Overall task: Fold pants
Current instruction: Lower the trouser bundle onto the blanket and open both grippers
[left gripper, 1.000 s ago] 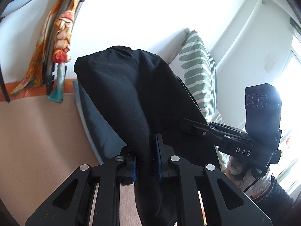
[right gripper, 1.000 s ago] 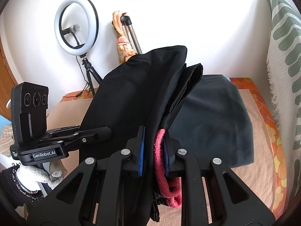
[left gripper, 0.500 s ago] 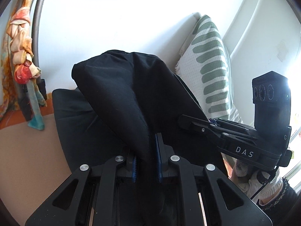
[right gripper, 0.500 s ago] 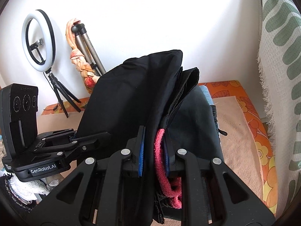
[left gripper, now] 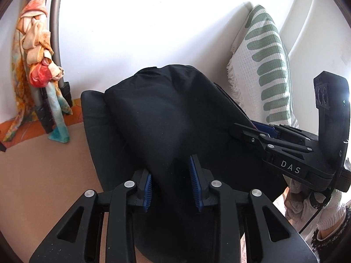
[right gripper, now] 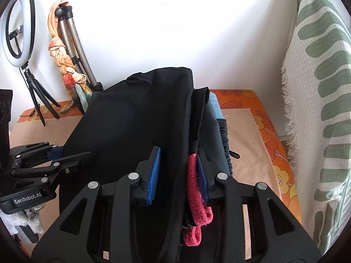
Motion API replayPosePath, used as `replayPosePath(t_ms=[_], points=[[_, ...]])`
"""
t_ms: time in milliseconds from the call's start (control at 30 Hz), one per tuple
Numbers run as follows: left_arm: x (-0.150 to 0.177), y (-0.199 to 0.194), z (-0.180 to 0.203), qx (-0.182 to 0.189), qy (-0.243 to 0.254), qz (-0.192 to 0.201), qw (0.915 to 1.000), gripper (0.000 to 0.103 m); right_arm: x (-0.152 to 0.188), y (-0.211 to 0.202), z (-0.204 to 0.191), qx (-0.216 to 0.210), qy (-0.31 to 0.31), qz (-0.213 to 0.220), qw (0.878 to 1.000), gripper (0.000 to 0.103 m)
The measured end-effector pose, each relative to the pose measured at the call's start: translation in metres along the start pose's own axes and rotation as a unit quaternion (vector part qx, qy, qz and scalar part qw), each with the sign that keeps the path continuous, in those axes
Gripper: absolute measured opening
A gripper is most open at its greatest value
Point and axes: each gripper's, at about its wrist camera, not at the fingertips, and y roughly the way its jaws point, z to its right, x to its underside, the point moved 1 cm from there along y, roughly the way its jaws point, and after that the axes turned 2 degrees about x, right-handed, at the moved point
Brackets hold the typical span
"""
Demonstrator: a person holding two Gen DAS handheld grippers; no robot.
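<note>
The folded black pants point(left gripper: 173, 118) rest on a stack of dark folded clothes point(left gripper: 96, 127); they also show in the right wrist view point(right gripper: 136, 120). My left gripper point(left gripper: 172, 183) is open, its blue pads on either side of the near fold. My right gripper point(right gripper: 177, 173) is also open around the pants' edge, with a red knit band point(right gripper: 194, 182) against its right pad. Each gripper shows in the other's view, the right one point(left gripper: 261, 134) at the right, the left one point(right gripper: 65, 160) at the left.
The clothes lie on a beige mat point(right gripper: 248, 144) over an orange floral cover point(right gripper: 276, 153). A green-striped white cushion point(right gripper: 318, 87) stands at the right. A tripod with a knotted scarf point(right gripper: 65, 59) and a ring light point(right gripper: 18, 28) stand at the back left by the wall.
Both grippers have opened and let go of the pants. The pants have come down forward onto the stack of dark clothes.
</note>
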Motion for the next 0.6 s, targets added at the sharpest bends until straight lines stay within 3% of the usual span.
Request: replayPosePath(t_ms=[100,267,600], points=[[0.001,-0.005,0.0,0.0,0.005,0.002,1.0,0.049,-0.001,-0.009,-0.001,0.006,0.002,0.01,1.0,0.05],[0.002,-0.025,-0.002,-0.001,0.011,0.033,0.9994,0.056,-0.002,-0.03,-0.006,0.017,0.003,0.026,1.0,0.071],[0.016,-0.1,-0.001,-0.032,0.047,0.085,0.9948,0.072,0.02,-0.088,-0.037,0.031,0.005,0.054,0.998,0.097]])
